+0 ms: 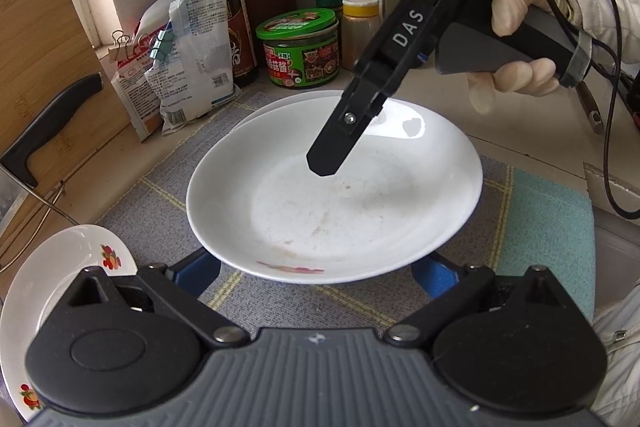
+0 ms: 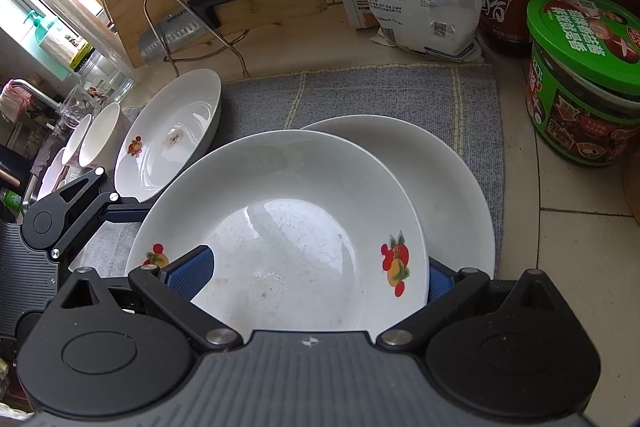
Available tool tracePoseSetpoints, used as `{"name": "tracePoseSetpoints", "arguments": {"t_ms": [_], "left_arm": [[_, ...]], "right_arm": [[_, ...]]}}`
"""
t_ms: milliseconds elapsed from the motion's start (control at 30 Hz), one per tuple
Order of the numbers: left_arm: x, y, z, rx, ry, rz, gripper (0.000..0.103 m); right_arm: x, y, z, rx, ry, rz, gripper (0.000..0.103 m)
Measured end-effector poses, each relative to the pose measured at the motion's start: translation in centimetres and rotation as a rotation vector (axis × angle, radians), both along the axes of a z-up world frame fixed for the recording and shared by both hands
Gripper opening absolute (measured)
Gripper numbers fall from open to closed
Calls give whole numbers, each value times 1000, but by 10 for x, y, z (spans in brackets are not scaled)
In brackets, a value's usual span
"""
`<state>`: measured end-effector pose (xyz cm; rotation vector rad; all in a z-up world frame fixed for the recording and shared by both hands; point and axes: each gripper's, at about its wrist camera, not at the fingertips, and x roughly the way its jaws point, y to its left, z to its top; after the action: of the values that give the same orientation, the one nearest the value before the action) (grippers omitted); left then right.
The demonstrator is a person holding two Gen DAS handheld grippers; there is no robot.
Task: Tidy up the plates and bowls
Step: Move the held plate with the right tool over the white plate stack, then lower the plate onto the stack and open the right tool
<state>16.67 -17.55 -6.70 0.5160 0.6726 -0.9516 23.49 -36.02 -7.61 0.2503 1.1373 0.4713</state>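
On the grey cloth mat (image 2: pixel 400 95) spread over the worktop, two deep white plates sat one on the other, not squarely: the top plate (image 2: pixel 280 227), painted with small fruit, lay shifted toward the mat's near edge, so the plain plate under it (image 2: pixel 452 179) showed as a crescent on the far right side.

The right gripper (image 2: pixel 308 277) straddled the near rim of the top plate. One blue pad (image 2: pixel 190 277) lay over the inside of the rim and the other sat behind the rim's outer edge, mostly hidden. Whether the pads pressed the rim could not be told.

The left gripper (image 1: pixel 316 273) faced the same plate from the opposite side. Its blue fingers (image 1: pixel 200 273) were spread wide, one at each side of the rim and under its lip, holding nothing.

Seen from the left wrist, the right gripper's black tip (image 1: pixel 326 159) hung over the plate's bowl, with the gloved hand (image 1: pixel 516 39) on the handle behind.

A third plate (image 2: pixel 170 135) with the same fruit leaned at the mat's left edge, cups (image 2: pixel 102 135) beyond it.

The plate lay straight ahead of both grippers. The right one seemed nearer to a grasp, and squaring the stack probably meant sliding the top plate toward the far right.
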Motion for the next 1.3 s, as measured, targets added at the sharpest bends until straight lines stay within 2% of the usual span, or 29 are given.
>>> {"name": "tracePoseSetpoints", "arguments": {"t_ms": [600, 1300], "left_arm": [[13, -10, -8, 27, 27, -20, 101], [8, -11, -4, 25, -17, -8, 100]], "right_arm": [[-10, -13, -3, -6, 13, -46, 103], [-25, -16, 6, -12, 4, -78, 103]]}}
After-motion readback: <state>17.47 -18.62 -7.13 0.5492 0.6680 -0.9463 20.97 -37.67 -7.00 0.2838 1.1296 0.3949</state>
